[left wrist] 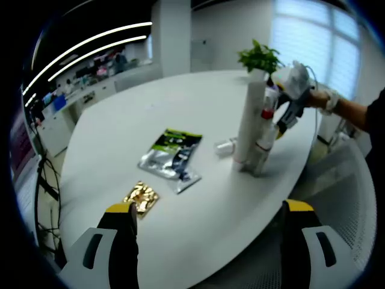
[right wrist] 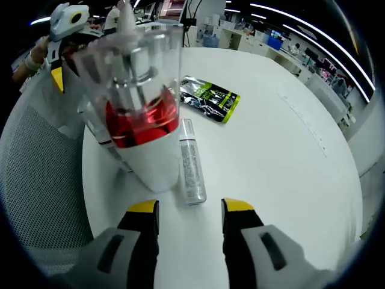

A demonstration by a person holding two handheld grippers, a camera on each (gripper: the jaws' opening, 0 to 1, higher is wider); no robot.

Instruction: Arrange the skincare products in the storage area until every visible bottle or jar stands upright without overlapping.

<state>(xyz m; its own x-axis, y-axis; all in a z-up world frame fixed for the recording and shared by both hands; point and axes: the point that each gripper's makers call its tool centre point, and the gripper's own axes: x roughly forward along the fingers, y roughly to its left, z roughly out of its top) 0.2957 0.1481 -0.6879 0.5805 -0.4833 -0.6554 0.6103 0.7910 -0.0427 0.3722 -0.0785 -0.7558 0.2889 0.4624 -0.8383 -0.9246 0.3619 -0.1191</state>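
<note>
A tall white bottle (left wrist: 249, 120) stands near the table's right edge. A shorter bottle with a red band and clear cap (left wrist: 265, 127) stands against it, looming close in the right gripper view (right wrist: 143, 108). A small clear bottle (left wrist: 225, 146) lies on its side beside them, just ahead of the right jaws (right wrist: 191, 164). My right gripper (right wrist: 189, 212) is open with nothing between its fingers; it hovers by the red-banded bottle's top (left wrist: 289, 105). My left gripper (left wrist: 210, 218) is open wide over the table's near edge, far from the bottles, and appears at the top left of the right gripper view (right wrist: 69, 19).
A silver and green pouch (left wrist: 171, 158) (right wrist: 210, 96) and a gold packet (left wrist: 141, 198) lie on the white table (left wrist: 150, 102). A potted plant (left wrist: 260, 58) stands behind the bottles. A mesh chair (right wrist: 36, 180) sits by the table edge.
</note>
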